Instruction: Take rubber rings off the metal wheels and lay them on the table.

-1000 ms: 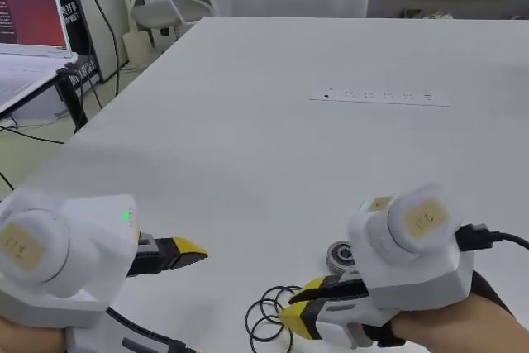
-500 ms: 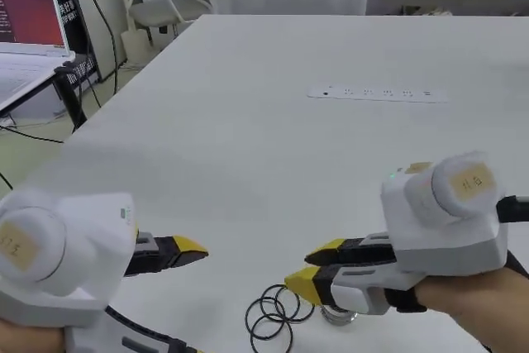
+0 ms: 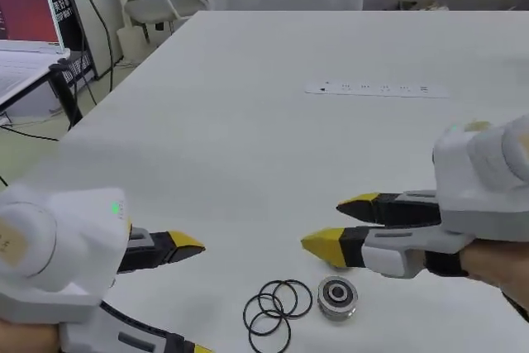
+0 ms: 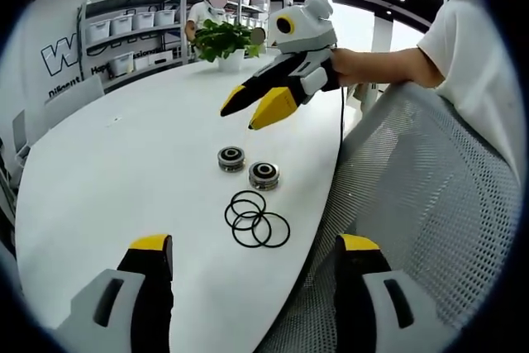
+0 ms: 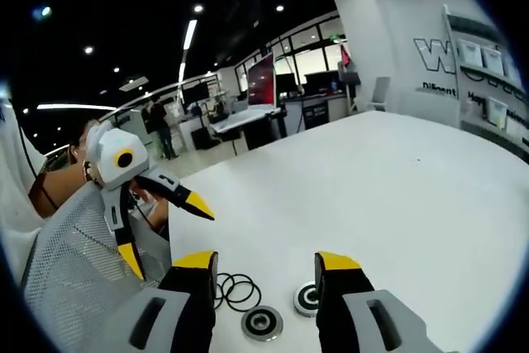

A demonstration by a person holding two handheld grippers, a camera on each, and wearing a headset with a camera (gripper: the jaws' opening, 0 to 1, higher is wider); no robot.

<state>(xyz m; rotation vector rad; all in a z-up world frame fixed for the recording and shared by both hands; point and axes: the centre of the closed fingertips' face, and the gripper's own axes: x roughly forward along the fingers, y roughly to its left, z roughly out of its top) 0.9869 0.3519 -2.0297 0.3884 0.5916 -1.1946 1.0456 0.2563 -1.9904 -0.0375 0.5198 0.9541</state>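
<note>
— What's the scene?
— The left hand-held gripper [image 4: 254,245] and right hand-held gripper [image 3: 335,222] hover over the white counter [image 3: 248,121], jaws parted, both empty. Thin black rubber rings [image 3: 275,307] lie clustered just beside two round silver metal wheels [image 4: 264,174].
— Next ring?
— A wheel may yet carry one; hard to tell. Pin the hub with one hand-held gripper, pinch the band's edge, roll it off sideways
</note>
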